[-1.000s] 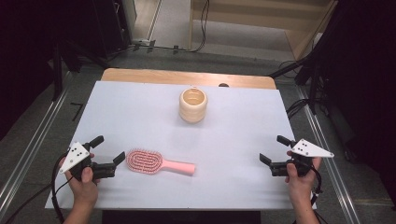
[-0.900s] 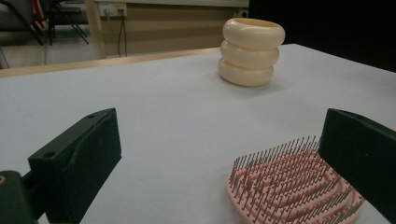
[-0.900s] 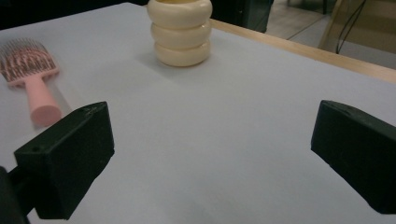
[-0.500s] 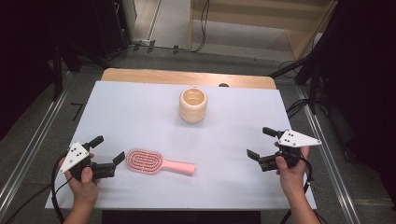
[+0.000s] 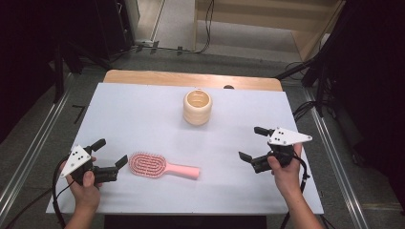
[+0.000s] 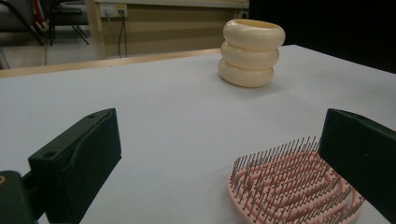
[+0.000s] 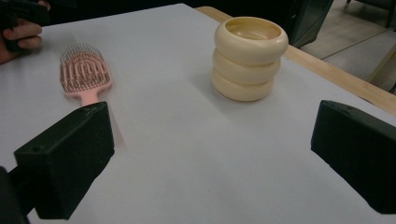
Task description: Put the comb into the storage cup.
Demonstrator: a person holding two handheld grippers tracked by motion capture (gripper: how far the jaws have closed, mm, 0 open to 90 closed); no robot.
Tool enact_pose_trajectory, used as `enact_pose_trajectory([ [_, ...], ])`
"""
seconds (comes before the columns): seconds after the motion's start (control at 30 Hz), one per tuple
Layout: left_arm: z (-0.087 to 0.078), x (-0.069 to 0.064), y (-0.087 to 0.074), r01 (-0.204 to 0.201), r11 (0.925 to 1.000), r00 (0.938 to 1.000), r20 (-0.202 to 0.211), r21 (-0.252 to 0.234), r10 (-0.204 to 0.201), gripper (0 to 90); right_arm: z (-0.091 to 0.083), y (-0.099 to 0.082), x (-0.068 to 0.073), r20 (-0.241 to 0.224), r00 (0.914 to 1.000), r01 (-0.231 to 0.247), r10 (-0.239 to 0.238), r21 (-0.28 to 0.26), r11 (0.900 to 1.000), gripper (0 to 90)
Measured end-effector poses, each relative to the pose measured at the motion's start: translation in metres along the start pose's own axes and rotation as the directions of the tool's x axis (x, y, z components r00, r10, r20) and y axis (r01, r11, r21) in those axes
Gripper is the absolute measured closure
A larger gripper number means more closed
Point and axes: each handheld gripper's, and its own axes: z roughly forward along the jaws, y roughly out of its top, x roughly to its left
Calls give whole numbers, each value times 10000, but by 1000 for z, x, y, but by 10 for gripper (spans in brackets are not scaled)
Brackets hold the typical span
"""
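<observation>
Both my claws stand spread and empty: left claw (image 5: 111, 160) just beside the pink hairbrush (image 5: 162, 166), right claw (image 5: 252, 144) well apart from it.

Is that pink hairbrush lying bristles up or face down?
Bristles up. The pink hairbrush lies flat on the table, its pins pointing upward in the left gripper view.

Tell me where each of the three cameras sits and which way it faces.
High view: above the near edge, looking forward and down on the table; both forearms, left gripper, right gripper.
Left gripper view: rides the left gripper, low over the hairbrush, facing the cup; its black jaws frame the shot.
Right gripper view: rides the right gripper, facing the cup and brush; own jaws, plus the other hand.
Shared: cup and hairbrush.
</observation>
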Motion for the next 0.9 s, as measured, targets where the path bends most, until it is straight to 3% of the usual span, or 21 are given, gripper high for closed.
enact_pose_trajectory([
  [0.13, 0, 0, 0, 0, 10000, 10000, 6, -6, 1, 0, 6, 5, 3, -126, 9999, 109, -108, 91, 9999, 0],
  [0.2, 0, 0, 0, 14, 10000, 10000, 7, -17, -14, 0, 8, 7, 5, -37, 9999, 137, -136, 125, 9998, 45],
  [0.47, 0, 0, 0, 46, 10000, 10000, -2, -28, -46, 0, 20, 17, 12, -584, 9977, 378, -355, 373, 9986, 45],
  [0.9, 0, 1, -1, 94, 9999, 10000, -30, -54, -94, 0, 46, 34, 28, -1695, 9828, 937, -735, 1148, 9890, 45],
])
